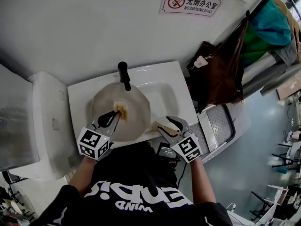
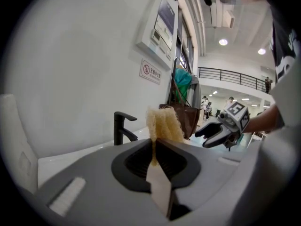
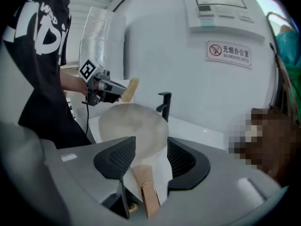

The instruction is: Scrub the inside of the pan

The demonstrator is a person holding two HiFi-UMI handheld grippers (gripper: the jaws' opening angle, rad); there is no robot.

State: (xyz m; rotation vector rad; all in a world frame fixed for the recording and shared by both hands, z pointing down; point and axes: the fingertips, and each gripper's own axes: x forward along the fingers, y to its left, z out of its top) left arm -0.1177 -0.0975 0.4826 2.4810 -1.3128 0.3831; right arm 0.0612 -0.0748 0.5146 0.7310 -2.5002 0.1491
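One sponge (image 1: 122, 110) clamped in left gripper (image 1: 115, 115); right gripper (image 1: 165, 125) fingers (image 3: 115, 157) apart, straddling pan handle (image 3: 143, 180); basin (image 1: 165, 94) half-hidden.

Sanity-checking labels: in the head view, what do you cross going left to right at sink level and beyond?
left gripper → sponge → right gripper → brown bag → teal bag. Skipped the pan and the tap: both overlap the sponge.
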